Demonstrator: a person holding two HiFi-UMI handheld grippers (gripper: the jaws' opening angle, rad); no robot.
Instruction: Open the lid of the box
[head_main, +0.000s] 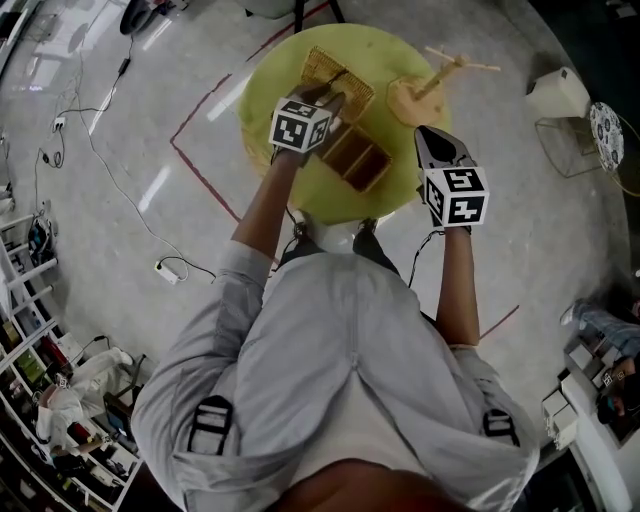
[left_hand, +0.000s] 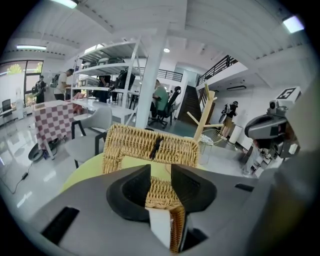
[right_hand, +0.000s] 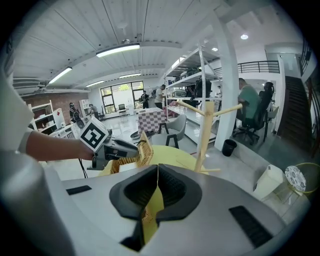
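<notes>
While lid (left_hand: 150, 145) stands open, left tongs (left_hand: 160, 174) — apart

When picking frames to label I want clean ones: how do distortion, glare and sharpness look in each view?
Head view: fisheye with dark corners; lights glare in streaks off the glossy floor. Left gripper view: edges curve, yet the wicker box is sharp. Right gripper view: the column bows, and the ceiling strip light is blown out.

Wicker box (head_main: 357, 160) open; lid (head_main: 335, 72) upright (far edge).
</notes>
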